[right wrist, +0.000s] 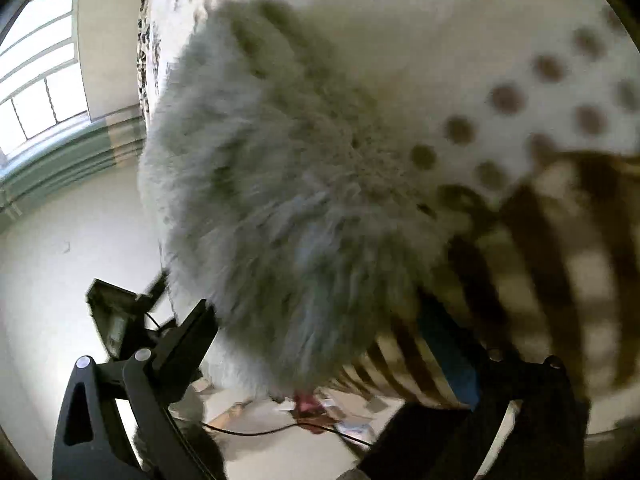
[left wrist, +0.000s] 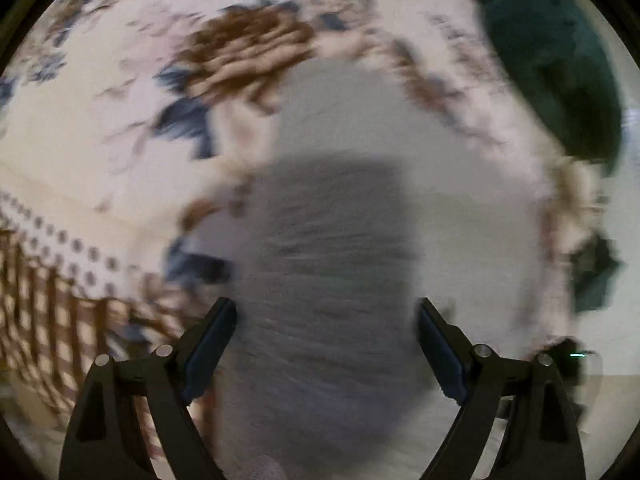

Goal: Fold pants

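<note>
Left gripper point(left wrist: 326, 344) above grey pants point(left wrist: 332, 264), jaws spread empty, right gripper point(right wrist: 316, 344) likewise, bedspread point(left wrist: 80, 128) beneath.

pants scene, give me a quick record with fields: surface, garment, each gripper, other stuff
surface: bed cover with floral print, dotted band and brown checked border
garment: grey fuzzy pants lying on the cover, blurred by motion
left gripper: open, jaws wide either side of the grey fabric, not pinching it
right gripper: open, fuzzy grey pants fill the gap between the jaws; contact unclear
other: dark green cloth at the far right; window and floor with a cable in the right wrist view
</note>
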`<state>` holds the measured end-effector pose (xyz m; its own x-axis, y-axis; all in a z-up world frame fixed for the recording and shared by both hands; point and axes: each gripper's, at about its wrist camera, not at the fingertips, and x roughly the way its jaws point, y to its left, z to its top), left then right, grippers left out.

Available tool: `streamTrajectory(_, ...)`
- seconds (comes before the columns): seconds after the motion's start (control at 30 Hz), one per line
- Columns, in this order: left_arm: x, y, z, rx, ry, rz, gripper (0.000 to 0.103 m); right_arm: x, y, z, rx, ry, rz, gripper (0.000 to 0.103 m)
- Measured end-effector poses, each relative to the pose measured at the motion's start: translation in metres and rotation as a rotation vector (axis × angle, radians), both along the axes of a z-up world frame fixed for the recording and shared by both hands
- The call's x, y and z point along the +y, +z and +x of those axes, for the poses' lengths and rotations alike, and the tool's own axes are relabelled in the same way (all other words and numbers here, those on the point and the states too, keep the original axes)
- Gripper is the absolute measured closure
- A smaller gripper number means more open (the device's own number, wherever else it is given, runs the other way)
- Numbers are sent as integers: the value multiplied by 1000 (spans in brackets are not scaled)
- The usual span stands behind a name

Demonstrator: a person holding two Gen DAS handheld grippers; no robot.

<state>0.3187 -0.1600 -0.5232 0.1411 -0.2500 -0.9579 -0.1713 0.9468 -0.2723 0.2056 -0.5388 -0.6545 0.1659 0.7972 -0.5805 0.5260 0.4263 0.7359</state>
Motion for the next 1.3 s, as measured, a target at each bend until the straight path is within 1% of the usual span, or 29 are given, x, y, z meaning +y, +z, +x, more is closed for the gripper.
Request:
streamTrajectory(0.07, 16, -19, 0, 21, 41, -24, 9, 8, -5, 8, -27, 5, 16, 1)
streamTrajectory(0.13, 29, -31, 1, 20, 52, -45, 0, 16, -6, 18, -51, 24, 3, 0)
streamTrajectory(0.27, 37, -44, 2, 21, 34, -122, 0, 28, -13, 33, -70, 59, -3, 0)
streamTrajectory(0.37, 37, -37, 2, 22, 40, -195, 0, 33, -17, 43, -71, 75, -6, 0)
streamTrajectory(0.4, 35, -34, 1, 15, 34, -223, 2, 34, -18, 45, -69, 79, -5, 0)
streamTrajectory(0.47, 31, -30, -2, 7, 35, -244, 5, 38, -21, 49, -79, 71, 7, 0)
streamTrajectory(0.53, 25, -29, -4, -1, 19, -247, 23, 47, -24, 54, -81, 56, 11, 0)
streamTrajectory(0.57, 23, -27, -3, -3, 13, -261, 29, 50, -22, 56, -92, 50, 10, 5)
streamTrajectory(0.6, 19, -24, -1, -8, 9, -260, 36, 55, -19, 59, -113, 52, 3, 17)
streamTrajectory(0.63, 17, -20, 1, -17, 1, -244, 48, 62, -15, 62, -131, 57, 5, 47)
streamTrajectory(0.67, 16, -14, 3, -32, -8, -246, 52, 68, -11, 66, -129, 71, -24, 51)
streamTrajectory(0.7, 17, -8, 0, -45, -7, -254, 58, 73, -5, 70, -142, 78, -59, 54)
streamTrajectory(0.73, 19, 0, 0, -63, 3, -273, 62, 76, 4, 74, -166, 82, -83, 59)
streamTrajectory(0.8, 23, 10, 3, -76, 11, -293, 64, 79, 19, 80, -188, 87, -106, 61)
streamTrajectory(0.9, 29, 33, 7, -109, 20, -318, 64, 82, 51, 93, -236, 91, -115, 63)
streamTrajectory(0.93, 31, 44, 11, -125, 23, -327, 65, 90, 61, 95, -244, 92, -114, 63)
streamTrajectory(0.97, 35, 52, 15, -140, 24, -328, 65, 84, 74, 98, -257, 94, -113, 63)
streamTrajectory(1.07, 47, 77, 36, -188, 41, -355, 65, 97, 108, 127, -297, 104, -137, 64)
streamTrajectory(1.17, 66, 97, 74, -248, 38, -369, 65, 112, 141, 165, -338, 95, -144, 64)
streamTrajectory(1.2, 74, 101, 90, -267, 37, -376, 65, 121, 151, 184, -358, 93, -149, 64)
streamTrajectory(1.3, 103, 111, 154, -315, 36, -392, 65, 149, 172, 245, -405, 84, -172, 64)
